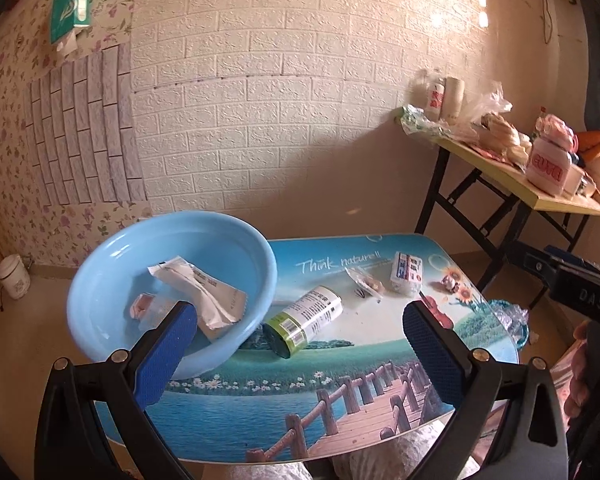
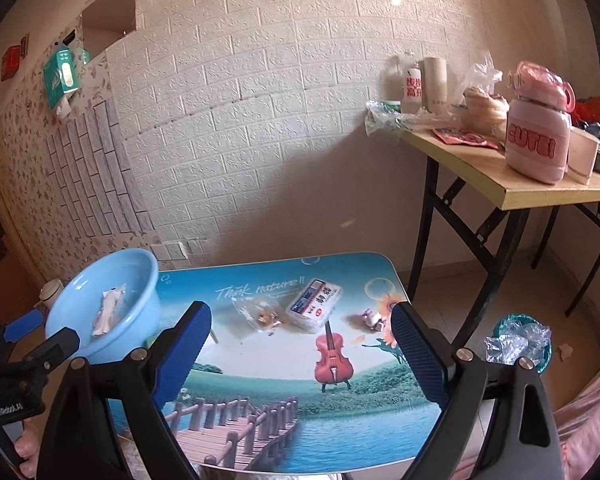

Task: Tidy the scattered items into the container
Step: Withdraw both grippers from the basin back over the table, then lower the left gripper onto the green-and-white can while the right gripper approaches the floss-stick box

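Note:
A light blue basin (image 1: pixel 100 280) stands at the left of the printed table (image 1: pixel 340 364), holding a white packet (image 1: pixel 204 292) and a small pink item (image 1: pixel 140 306). A green-and-white bottle (image 1: pixel 304 320) lies beside the basin. A clear snack bag (image 1: pixel 366 282), a white tissue pack (image 1: pixel 407 272) and a small toy (image 1: pixel 450 282) lie further back. My left gripper (image 1: pixel 300 316) is open and empty, hovering above the bottle. My right gripper (image 2: pixel 302 324) is open and empty, near the tissue pack (image 2: pixel 314 304), snack bag (image 2: pixel 260 316) and toy (image 2: pixel 370 318). The basin (image 2: pixel 140 280) shows at left.
A folding table (image 2: pixel 480 168) with a pink jar (image 2: pixel 538 140), bottles and bags stands at the back right. A teal bin (image 2: pixel 520 340) with plastic sits on the floor to the right. A white jar (image 1: pixel 14 276) stands on the floor at left.

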